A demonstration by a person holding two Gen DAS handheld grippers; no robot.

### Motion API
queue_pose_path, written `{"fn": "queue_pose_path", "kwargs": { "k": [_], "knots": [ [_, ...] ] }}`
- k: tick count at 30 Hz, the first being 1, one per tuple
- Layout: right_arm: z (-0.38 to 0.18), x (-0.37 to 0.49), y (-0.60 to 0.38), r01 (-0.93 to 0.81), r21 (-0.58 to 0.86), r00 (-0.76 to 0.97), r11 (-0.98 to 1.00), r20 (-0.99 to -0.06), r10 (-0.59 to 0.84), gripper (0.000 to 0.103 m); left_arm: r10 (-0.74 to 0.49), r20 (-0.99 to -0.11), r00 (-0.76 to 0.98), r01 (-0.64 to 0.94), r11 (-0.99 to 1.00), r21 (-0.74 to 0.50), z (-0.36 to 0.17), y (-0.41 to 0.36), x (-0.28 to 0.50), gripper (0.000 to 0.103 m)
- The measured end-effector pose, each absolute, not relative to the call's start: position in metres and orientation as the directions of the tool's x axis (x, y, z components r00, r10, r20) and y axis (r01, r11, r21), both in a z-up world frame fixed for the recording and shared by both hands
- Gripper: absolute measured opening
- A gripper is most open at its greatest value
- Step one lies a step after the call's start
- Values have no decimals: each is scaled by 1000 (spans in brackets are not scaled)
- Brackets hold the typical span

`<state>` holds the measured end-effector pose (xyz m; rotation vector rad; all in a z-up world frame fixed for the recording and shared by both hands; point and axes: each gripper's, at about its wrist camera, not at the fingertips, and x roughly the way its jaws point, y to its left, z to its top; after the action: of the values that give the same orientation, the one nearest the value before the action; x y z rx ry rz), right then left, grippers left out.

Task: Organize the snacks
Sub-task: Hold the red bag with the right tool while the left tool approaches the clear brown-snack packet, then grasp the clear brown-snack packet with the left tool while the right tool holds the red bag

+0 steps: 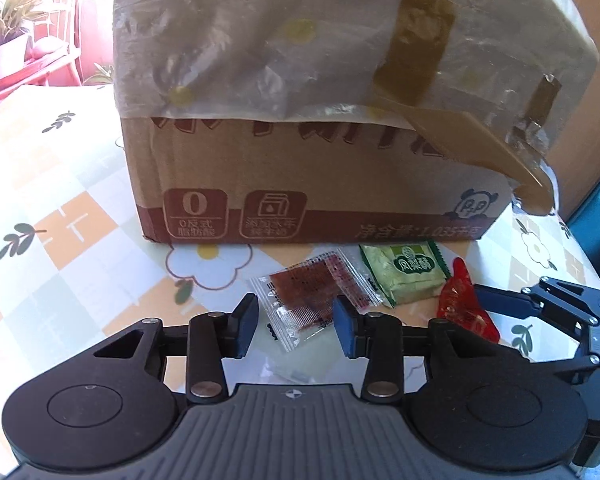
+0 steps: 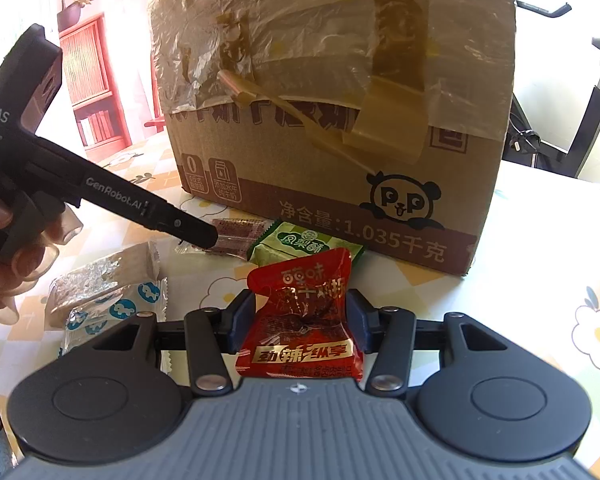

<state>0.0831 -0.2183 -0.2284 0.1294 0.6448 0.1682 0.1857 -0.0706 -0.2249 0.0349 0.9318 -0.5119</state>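
A taped cardboard box [image 1: 320, 184] stands on the flowered tablecloth; it also shows in the right wrist view [image 2: 340, 152]. In front of it lie a clear packet of brown snack [image 1: 304, 300], a green packet [image 1: 404, 276] and a red packet [image 1: 464, 308]. My left gripper [image 1: 296, 324] is open, its fingers either side of the clear packet. My right gripper [image 2: 300, 320] has its pads against both sides of the red packet [image 2: 304, 316]. The green packet [image 2: 300, 244] and clear packet [image 2: 236, 236] lie just beyond.
A foil and blue-printed packet [image 2: 104, 296] lies left of my right gripper. The left gripper's body [image 2: 112, 196] reaches in from the left. A blue object [image 1: 596, 208] sits past the table's right edge. A plant shelf [image 1: 16, 52] stands behind.
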Motion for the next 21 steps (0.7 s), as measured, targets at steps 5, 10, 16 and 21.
{"fn": "queue_pose_path", "kwargs": {
  "k": [5, 10, 16, 21],
  "knots": [
    [-228, 83, -218, -115, 173, 786, 978, -586, 196, 52, -449, -774, 447, 460, 857, -232, -222, -64, 174, 49],
    [-228, 83, -218, -113, 177, 786, 978, -586, 197, 52, -449, -751, 485, 510, 842, -174, -206, -62, 178, 49],
    [-229, 83, -219, -109, 185, 786, 977, -586, 198, 52, -448, -742, 498, 608, 791, -70, -200, -85, 196, 51],
    [-228, 83, -219, -107, 182, 787, 977, -586, 195, 52, -466, -774, 428, 644, 759, -100, -217, -100, 214, 51]
  ]
}}
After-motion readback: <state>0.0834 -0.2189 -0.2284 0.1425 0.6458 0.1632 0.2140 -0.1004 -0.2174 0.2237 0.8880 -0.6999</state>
